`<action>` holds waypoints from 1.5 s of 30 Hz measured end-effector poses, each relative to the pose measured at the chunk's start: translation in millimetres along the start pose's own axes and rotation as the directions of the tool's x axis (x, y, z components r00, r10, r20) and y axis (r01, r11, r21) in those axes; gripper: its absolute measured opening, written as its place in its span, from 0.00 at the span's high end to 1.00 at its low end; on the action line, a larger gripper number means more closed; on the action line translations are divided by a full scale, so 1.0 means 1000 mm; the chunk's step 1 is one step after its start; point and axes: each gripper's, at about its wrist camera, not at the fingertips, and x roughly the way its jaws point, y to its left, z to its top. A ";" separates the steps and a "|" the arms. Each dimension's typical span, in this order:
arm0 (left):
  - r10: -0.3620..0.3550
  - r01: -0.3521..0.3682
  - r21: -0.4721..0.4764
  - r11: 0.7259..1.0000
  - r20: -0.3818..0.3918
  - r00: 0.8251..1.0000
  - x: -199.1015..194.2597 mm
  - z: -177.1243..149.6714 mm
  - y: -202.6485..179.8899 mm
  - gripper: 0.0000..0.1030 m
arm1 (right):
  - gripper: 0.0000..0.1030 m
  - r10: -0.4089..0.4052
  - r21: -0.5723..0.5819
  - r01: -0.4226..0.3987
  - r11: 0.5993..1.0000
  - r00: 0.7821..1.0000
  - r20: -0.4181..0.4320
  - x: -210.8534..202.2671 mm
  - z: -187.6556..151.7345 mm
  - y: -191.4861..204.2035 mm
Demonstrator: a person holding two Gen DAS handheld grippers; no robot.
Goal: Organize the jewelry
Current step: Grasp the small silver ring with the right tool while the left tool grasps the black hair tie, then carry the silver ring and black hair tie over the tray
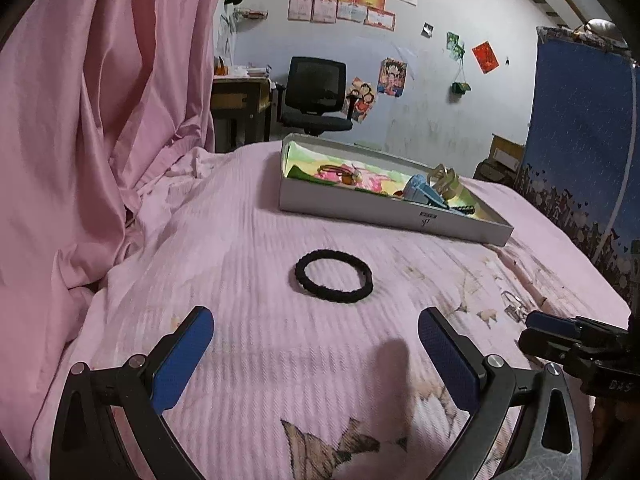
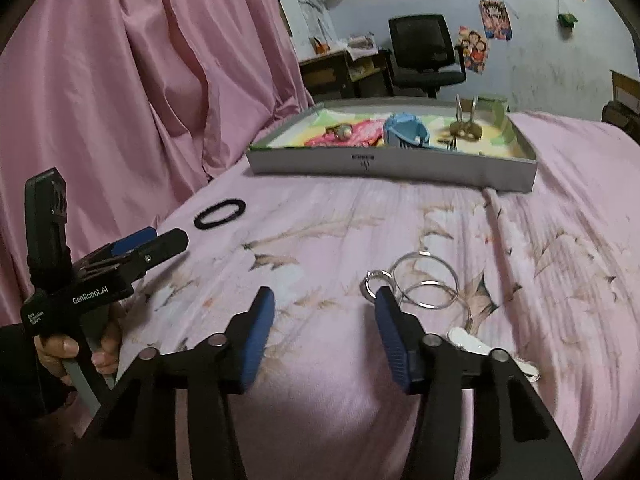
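Note:
A black hair tie [image 1: 334, 276] lies flat on the pink bedspread, a little ahead of my left gripper [image 1: 316, 328], which stands open and empty. In the right wrist view the same black hair tie [image 2: 219, 213] shows at the left, past my left gripper [image 2: 160, 240]. My right gripper [image 2: 324, 304] is open, with a bunch of silver rings [image 2: 424, 282] just beyond its right finger. These silver rings [image 1: 514, 306] also appear by my right gripper [image 1: 536, 326]. A shallow grey box [image 1: 384, 208] farther back holds a blue clip [image 2: 404, 130] and other accessories.
A pink curtain [image 1: 100, 120] hangs along the left of the bed. A white clip [image 2: 472, 342] lies by my right finger. A black office chair [image 1: 316, 92] and a desk [image 1: 240, 96] stand beyond the bed. A hand [image 2: 64, 354] holds the left gripper's handle.

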 end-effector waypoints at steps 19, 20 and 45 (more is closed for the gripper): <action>-0.034 0.036 0.023 0.999 -0.088 0.996 0.038 0.021 0.000 0.14 | 0.73 -0.039 0.069 0.045 0.997 0.995 -0.089 0.035 0.014 -0.015; -0.039 0.041 0.026 0.999 -0.090 0.995 0.040 0.022 -0.001 0.16 | 0.75 -0.037 0.069 0.044 0.997 0.995 -0.091 0.037 0.015 -0.015; -0.067 0.083 0.147 0.986 -0.106 0.992 0.027 0.015 -0.031 0.94 | 0.82 -0.008 0.043 0.012 0.999 0.997 -0.078 0.037 0.012 -0.009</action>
